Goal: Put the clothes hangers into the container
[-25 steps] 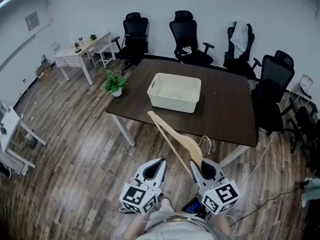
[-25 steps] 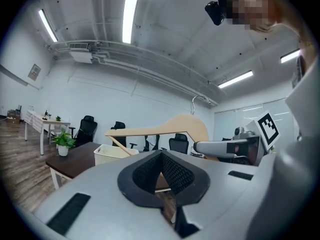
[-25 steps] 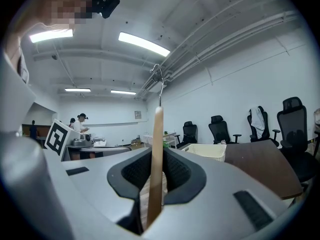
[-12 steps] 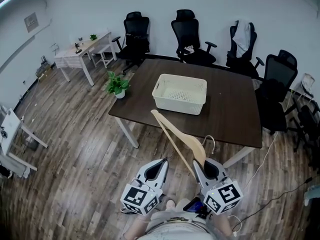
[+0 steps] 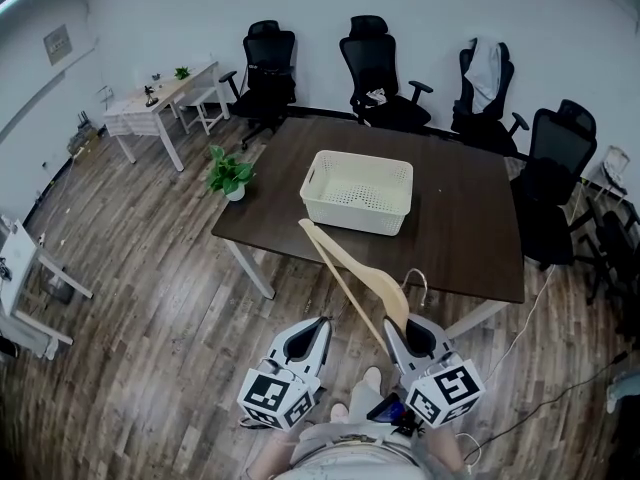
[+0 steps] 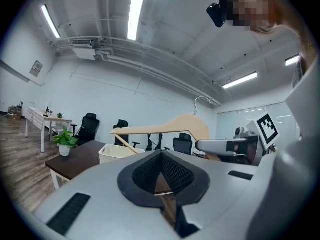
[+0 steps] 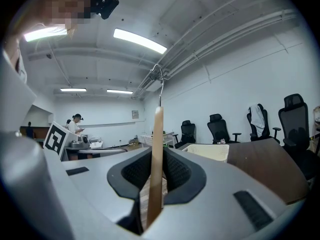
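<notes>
A wooden clothes hanger point(image 5: 352, 273) with a metal hook point(image 5: 416, 279) stands up from my right gripper point(image 5: 408, 334), whose jaws are shut on its lower end. Its long arm slants up and left toward the near edge of the dark table point(image 5: 455, 238). A cream perforated basket point(image 5: 356, 193) sits empty on that table. In the right gripper view the hanger point(image 7: 157, 149) rises edge-on between the pads of the right gripper point(image 7: 155, 160). My left gripper point(image 5: 308, 338) hangs beside it, shut and holding nothing. From the left gripper point(image 6: 162, 158) I see the hanger point(image 6: 167, 129) and the basket point(image 6: 115, 153).
Black office chairs point(image 5: 378, 68) line the far and right sides of the table. A potted plant point(image 5: 228, 171) stands on the floor at the table's left corner, a small white desk point(image 5: 155, 98) beyond it. A cable point(image 5: 520, 398) lies on the wood floor at right. A person point(image 7: 77, 124) stands far off.
The table and basket have shifted slightly right and lower in the head view. The hanger stays clamped in the right gripper; both grippers keep their places.
</notes>
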